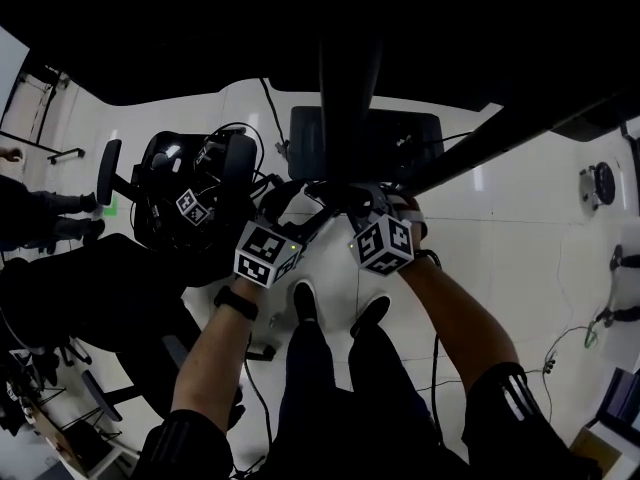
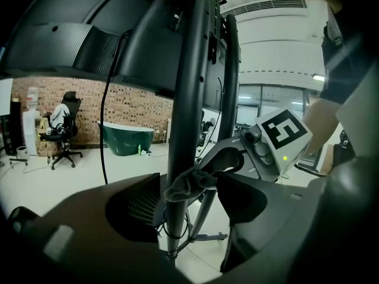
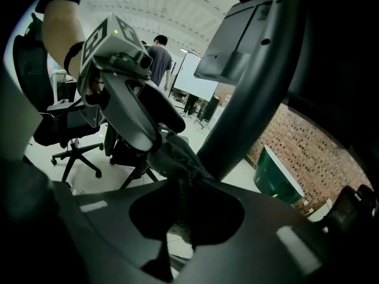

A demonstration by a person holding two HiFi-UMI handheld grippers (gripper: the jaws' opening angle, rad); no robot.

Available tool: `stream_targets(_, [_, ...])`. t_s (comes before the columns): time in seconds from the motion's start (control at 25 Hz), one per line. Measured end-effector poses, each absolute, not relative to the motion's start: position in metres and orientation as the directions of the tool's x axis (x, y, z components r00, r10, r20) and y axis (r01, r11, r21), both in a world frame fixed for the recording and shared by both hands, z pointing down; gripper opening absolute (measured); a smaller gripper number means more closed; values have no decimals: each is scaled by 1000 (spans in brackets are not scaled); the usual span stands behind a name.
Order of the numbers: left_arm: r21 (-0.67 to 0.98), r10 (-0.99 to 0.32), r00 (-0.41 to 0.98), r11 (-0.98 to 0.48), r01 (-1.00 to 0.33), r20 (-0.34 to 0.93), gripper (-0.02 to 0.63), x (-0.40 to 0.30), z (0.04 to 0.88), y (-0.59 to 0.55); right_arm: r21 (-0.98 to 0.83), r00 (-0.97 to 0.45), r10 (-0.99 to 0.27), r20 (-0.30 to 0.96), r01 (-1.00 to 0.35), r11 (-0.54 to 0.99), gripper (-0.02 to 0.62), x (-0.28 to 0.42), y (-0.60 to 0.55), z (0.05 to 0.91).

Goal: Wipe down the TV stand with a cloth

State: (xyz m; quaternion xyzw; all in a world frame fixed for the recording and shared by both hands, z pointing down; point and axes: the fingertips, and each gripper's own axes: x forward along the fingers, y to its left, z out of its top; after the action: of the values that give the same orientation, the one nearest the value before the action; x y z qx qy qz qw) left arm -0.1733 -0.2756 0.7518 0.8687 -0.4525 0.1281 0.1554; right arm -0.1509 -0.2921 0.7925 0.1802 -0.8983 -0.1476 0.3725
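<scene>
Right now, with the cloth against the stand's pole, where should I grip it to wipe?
Hold the cloth by its two bunched ends, one from each side of the upright pole, as the left gripper and right gripper do now. The pole is round and slim, so a cloth stretched across it probably hugs the surface when slid.

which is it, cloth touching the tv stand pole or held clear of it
Touching. The left gripper view shows the cloth bunched right against the stand's pole, overlapping its front with no gap visible between them.
</scene>
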Motion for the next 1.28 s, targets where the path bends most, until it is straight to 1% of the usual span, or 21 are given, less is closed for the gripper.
stream_targets(0.2, [190, -722, 568, -541, -819, 394, 328, -166, 793, -280, 341, -630, -421, 653, -253, 906, 43, -142, -298, 841])
stream_targets(0.72, [253, -696, 554, -495, -831, 456, 331, -171, 880, -279, 278, -601, -347, 720, -209, 938, 43, -158, -286, 936])
stream_targets(0.92, [280, -698, 539, -461, -842, 472, 332, -177, 898, -275, 292, -581, -322, 747, -148, 945, 41, -163, -285, 959])
stream_targets(1.08, [273, -691, 545, -473, -837, 475, 334, -171, 891, -271, 248, -619, -324, 715, -209, 946, 43, -161, -281, 939])
stream_targets(1.28, [274, -718, 548, -474, -837, 430, 336, -155, 845, -265, 231, -690, -372, 621, -292, 928, 43, -144, -270, 865])
